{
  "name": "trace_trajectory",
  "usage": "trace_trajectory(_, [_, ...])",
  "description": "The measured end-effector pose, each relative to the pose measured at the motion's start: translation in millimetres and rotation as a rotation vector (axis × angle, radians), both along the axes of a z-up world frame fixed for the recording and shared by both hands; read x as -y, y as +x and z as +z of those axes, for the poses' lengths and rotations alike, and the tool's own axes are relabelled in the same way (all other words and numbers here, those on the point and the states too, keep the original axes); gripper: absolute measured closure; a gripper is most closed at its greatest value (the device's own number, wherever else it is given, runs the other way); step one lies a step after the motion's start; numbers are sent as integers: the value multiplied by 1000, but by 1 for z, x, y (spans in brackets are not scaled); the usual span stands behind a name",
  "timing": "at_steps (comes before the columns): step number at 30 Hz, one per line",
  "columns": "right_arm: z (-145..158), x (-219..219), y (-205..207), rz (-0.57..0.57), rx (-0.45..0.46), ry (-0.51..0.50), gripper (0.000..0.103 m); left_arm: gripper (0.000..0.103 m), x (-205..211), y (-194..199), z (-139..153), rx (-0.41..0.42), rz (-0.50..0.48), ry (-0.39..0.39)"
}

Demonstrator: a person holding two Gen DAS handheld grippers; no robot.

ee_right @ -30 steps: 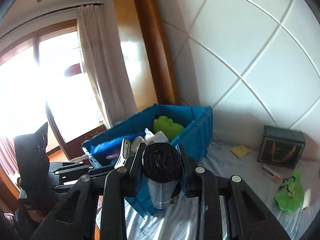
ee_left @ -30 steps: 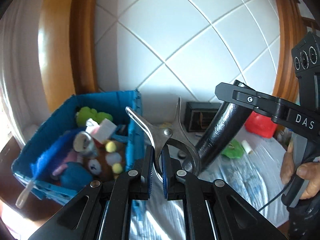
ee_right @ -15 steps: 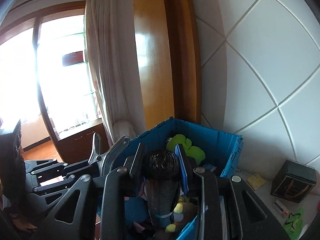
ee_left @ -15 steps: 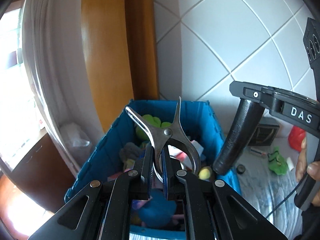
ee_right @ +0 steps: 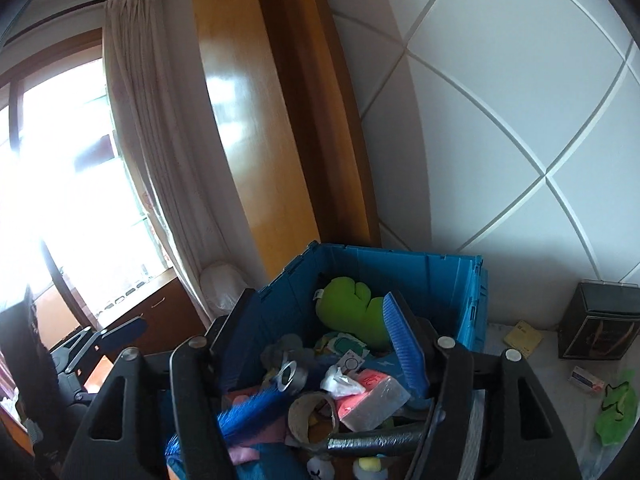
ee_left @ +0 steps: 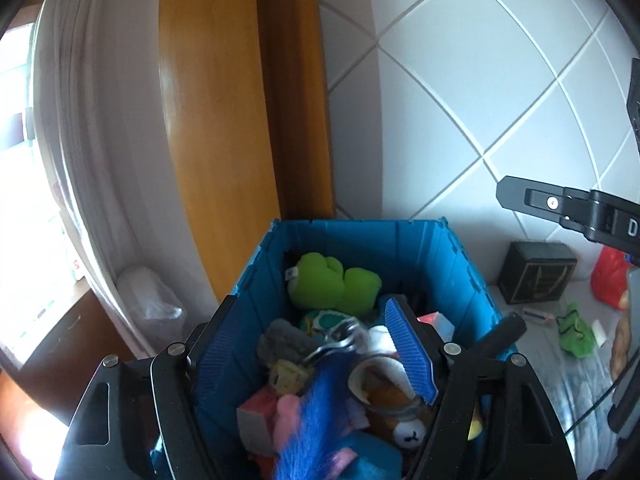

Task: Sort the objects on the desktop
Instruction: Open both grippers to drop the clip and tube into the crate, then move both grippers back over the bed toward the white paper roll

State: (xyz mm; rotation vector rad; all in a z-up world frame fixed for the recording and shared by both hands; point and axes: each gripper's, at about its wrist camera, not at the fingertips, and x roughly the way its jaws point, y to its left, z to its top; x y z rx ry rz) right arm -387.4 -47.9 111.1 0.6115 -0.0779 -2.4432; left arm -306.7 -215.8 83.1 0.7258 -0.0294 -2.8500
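Observation:
A blue crate (ee_left: 360,240) full of toys sits below both grippers, with a green plush (ee_left: 332,280) at its back. My left gripper (ee_left: 310,356) is opening over it. The metal tongs (ee_left: 336,340) are loose and blurred between its fingers, with no pad touching them. My right gripper (ee_right: 320,344) is opening too, over the same crate (ee_right: 400,272). The black cylinder (ee_right: 376,442) lies free across the toys below its fingers. In the left wrist view that cylinder (ee_left: 502,334) leans at the crate's right wall, and the right gripper's finger (ee_left: 560,204) reaches in from the right.
Right of the crate, on the white cloth, stand a dark box (ee_right: 596,320), a yellow pad (ee_right: 522,338), a small white carton (ee_right: 586,378) and a green scrap (ee_right: 616,408). A red bag (ee_left: 608,280) lies further right. A wooden frame and curtain rise behind.
Both grippers swung left over the crate and opened. The tongs left the left gripper's pads and the black cylinder dropped out of the right gripper into the crate.

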Motion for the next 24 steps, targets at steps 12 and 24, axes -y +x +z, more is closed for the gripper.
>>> trace_trajectory(12, [-35, -44, 103, -44, -97, -58, 32, 29, -30, 57, -23, -66, 0, -24])
trace_trajectory(24, [-83, -118, 137, -175, -15, -71, 32, 29, -74, 77, -31, -71, -39, -60])
